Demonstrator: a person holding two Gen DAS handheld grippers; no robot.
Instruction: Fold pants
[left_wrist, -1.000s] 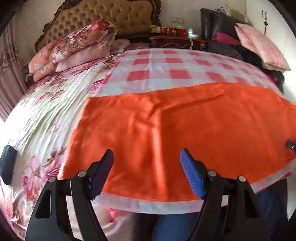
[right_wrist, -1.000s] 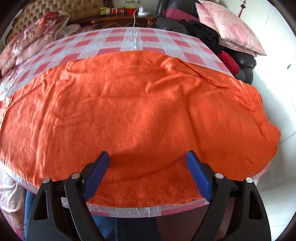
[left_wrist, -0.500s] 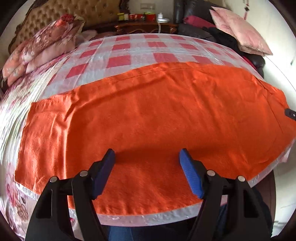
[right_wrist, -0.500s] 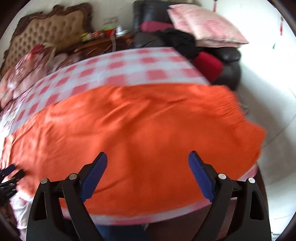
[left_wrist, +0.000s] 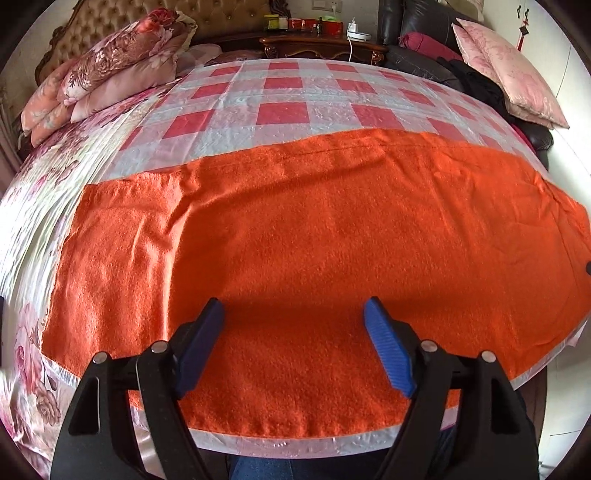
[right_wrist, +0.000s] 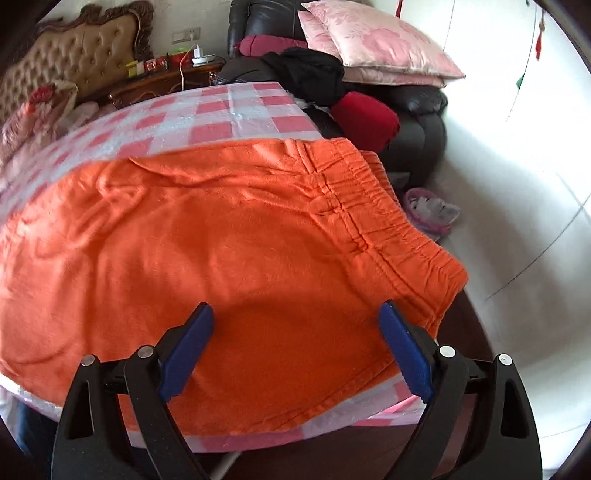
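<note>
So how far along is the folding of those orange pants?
Barely begun. Done: the orange pants lie spread flat on the checked cloth, elastic waistband at one end. In hand: nothing. The left gripper and right gripper both hover open above the fabric, pads not pinching it. Left: grabbing an edge and making every fold; none across the length shows.

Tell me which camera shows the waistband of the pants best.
The right wrist view: the gathered waistband lies there in full, running along the right end of the orange pants. The left wrist view shows only the flat legs; the waistband end runs off its right edge.
</note>
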